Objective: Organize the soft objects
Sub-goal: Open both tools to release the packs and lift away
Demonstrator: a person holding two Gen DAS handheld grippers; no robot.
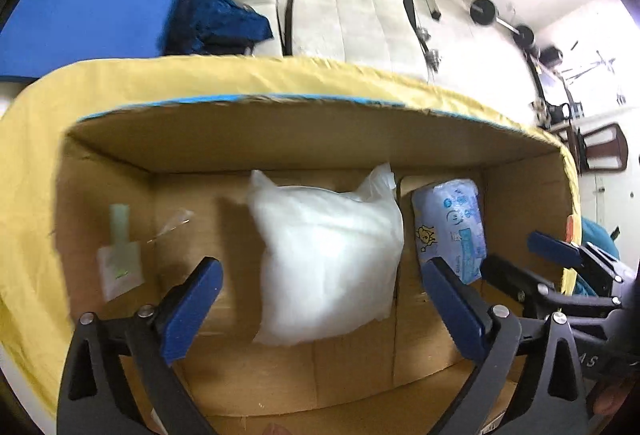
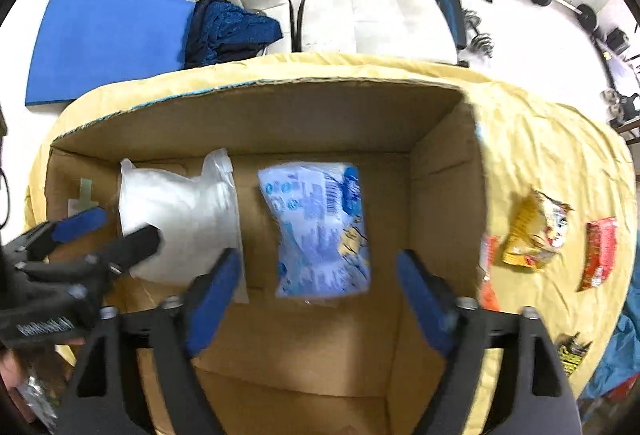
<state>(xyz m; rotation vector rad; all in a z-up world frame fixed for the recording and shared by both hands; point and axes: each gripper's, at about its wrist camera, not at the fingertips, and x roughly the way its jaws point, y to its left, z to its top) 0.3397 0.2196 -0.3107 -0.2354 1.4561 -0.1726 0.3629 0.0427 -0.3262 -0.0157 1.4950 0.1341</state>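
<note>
Inside the corrugated cardboard box [image 1: 280,147], puffy white pillow [image 1: 328,259] and crinkly blue pack [image 2: 320,227], both hand-held grippers [image 1: 320,315] [image 2: 320,303] splayed wide, empty.

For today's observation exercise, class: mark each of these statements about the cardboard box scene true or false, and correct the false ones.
1. The white pillow lies inside the cardboard box. True.
2. The blue packet sits outside the box on the yellow cloth. False: it lies in the box, to the right of the pillow.
3. Both tongs are open and hold nothing. True: the left tongs and the right tongs stand wide open above the box.
4. The red packet is in the box. False: it lies on the cloth outside.
5. The box is closed. False: its top is open.
</note>
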